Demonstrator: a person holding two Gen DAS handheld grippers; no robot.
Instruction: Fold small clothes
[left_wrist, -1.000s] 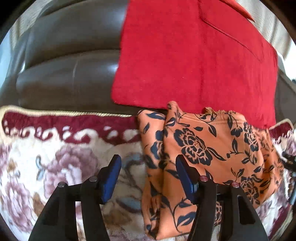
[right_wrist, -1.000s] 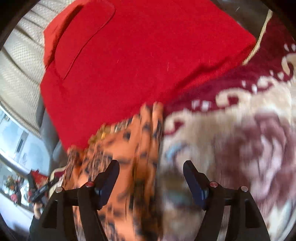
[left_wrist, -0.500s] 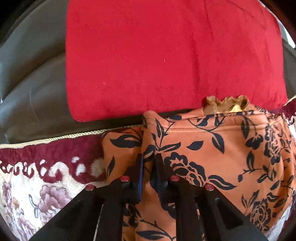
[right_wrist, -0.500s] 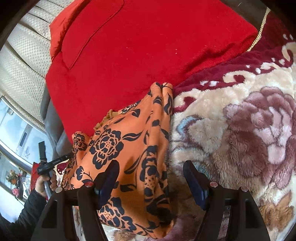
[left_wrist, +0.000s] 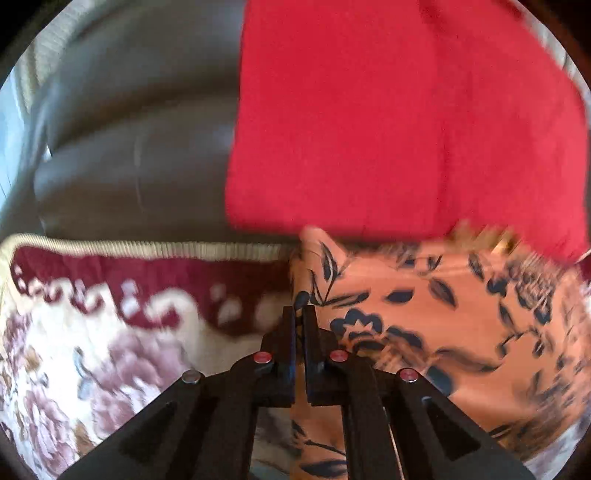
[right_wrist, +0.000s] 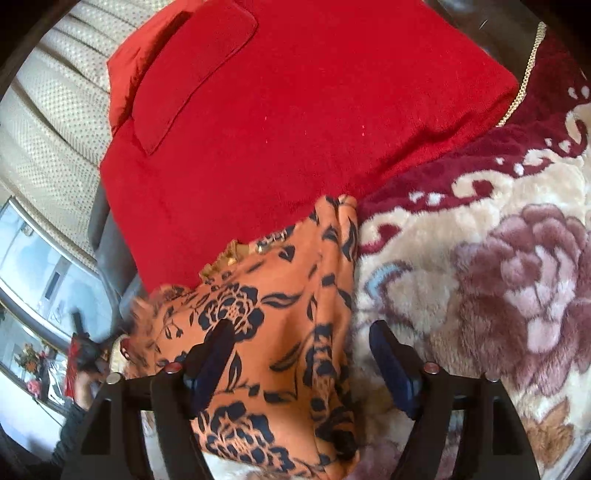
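Observation:
An orange garment with dark blue flowers (left_wrist: 424, 306) lies on a plush floral blanket (left_wrist: 92, 350). My left gripper (left_wrist: 299, 314) is shut on the garment's left edge, with orange cloth pinched between the jaws. In the right wrist view the same garment (right_wrist: 280, 325) lies partly folded, its folded edge running along the blanket (right_wrist: 498, 295). My right gripper (right_wrist: 301, 332) is open and empty; its left finger is over the garment and its right finger over the blanket.
A red cushion (left_wrist: 388, 122) leans against the dark leather sofa back (left_wrist: 129, 129) just behind the garment, and also shows in the right wrist view (right_wrist: 295, 122). A cream dotted curtain (right_wrist: 48, 122) hangs at the far left.
My left gripper closed on the garment's left edge and has pulled back and left with it. My right gripper stays open and has shifted slightly closer over the garment.

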